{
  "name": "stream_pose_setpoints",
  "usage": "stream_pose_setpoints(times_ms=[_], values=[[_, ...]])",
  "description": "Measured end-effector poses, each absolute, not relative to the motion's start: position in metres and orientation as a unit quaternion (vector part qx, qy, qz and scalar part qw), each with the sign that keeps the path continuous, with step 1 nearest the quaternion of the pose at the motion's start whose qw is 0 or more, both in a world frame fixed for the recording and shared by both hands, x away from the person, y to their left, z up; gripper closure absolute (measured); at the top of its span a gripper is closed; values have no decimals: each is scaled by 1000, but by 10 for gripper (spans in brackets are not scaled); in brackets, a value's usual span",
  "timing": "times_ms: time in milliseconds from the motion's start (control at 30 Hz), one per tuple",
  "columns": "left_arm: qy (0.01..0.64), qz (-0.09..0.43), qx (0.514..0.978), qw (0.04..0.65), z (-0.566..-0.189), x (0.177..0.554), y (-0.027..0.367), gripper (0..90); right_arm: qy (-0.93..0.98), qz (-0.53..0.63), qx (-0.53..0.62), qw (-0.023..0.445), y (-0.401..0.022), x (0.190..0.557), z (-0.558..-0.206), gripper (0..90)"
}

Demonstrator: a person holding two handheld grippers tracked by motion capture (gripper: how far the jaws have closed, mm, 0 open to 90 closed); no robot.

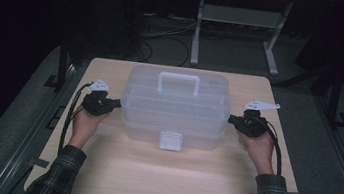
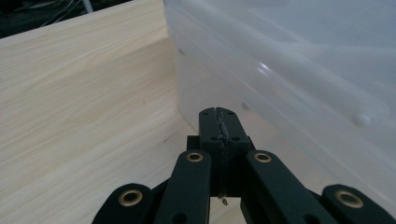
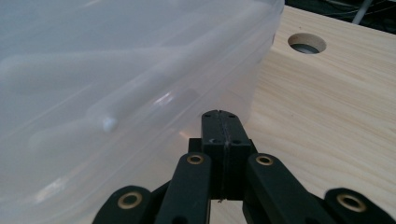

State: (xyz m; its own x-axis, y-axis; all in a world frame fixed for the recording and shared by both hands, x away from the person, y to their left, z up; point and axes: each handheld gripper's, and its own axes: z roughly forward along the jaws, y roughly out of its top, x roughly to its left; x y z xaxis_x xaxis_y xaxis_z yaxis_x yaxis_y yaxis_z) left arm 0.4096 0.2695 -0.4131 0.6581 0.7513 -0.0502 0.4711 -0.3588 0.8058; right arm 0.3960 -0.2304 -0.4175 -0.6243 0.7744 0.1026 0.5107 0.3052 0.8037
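High view has the left gripper and right gripper, both with jaws pressed together on nothing, tips set against opposite ends of the clear plastic box. That box sits mid-table on the pale wooden table. Beyond lie dark floor, cables and a metal frame.

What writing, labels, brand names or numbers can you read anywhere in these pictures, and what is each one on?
None can be read.
Clear plastic box: its lid has a raised mark right of the white handle, too blurred to read.
White latch on the box front: blank as far as can be seen.
Left gripper and right gripper: plain black, no lettering.
Wooden table: bare grain, no marks.
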Motion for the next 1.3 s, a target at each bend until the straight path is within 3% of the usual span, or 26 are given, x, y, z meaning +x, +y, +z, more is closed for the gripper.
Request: stream_pose_setpoints(times_ms=[1300], values=[[380, 156, 806, 427, -406, 402, 261, 900, 815, 435, 355, 146, -231, 395, -417, 900]])
